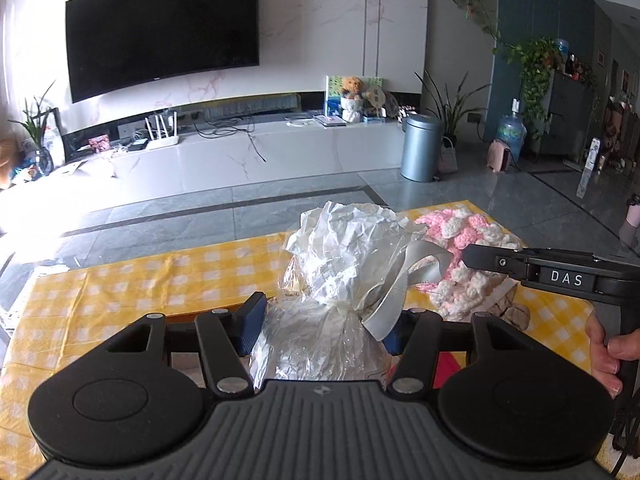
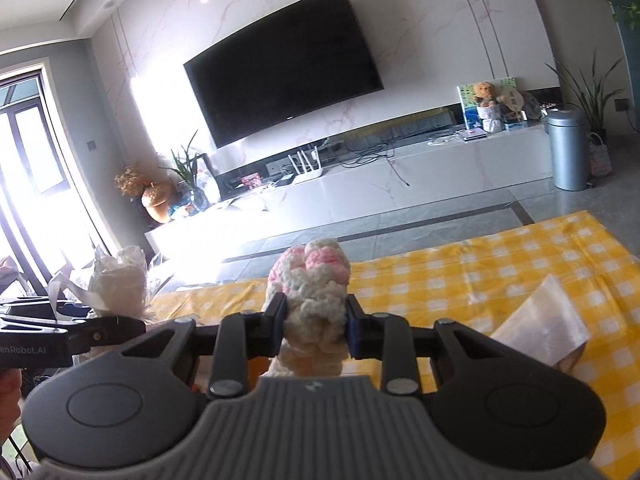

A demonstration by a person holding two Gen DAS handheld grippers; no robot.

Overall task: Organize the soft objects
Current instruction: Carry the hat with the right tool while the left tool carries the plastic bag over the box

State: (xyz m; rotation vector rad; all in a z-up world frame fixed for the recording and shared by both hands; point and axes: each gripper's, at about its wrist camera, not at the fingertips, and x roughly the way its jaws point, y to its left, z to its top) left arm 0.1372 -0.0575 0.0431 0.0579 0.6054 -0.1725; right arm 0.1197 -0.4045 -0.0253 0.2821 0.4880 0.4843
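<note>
Left gripper (image 1: 322, 322): jaws partway apart, clamped on crinkled cellophane-wrapped bundle (image 1: 344, 264) at its ribbon-tied neck, raised above yellow checked tablecloth (image 1: 140, 280). Right gripper (image 2: 316, 320): narrower gap, pads pinching pink-and-white knitted piece (image 2: 312, 280), also off the cloth. Folded white cloth (image 2: 540, 332) lying right of it. Beyond: grey floor, TV (image 2: 284, 68) on wall.

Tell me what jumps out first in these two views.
Each pair of tongs holds a soft bundle above the yellow checked tablecloth: the left tongs grip a crinkled cellophane-wrapped bundle with a grey ribbon, the right tongs a pink-and-white crocheted piece. Behind, a large dark television fills the marble wall.
</note>
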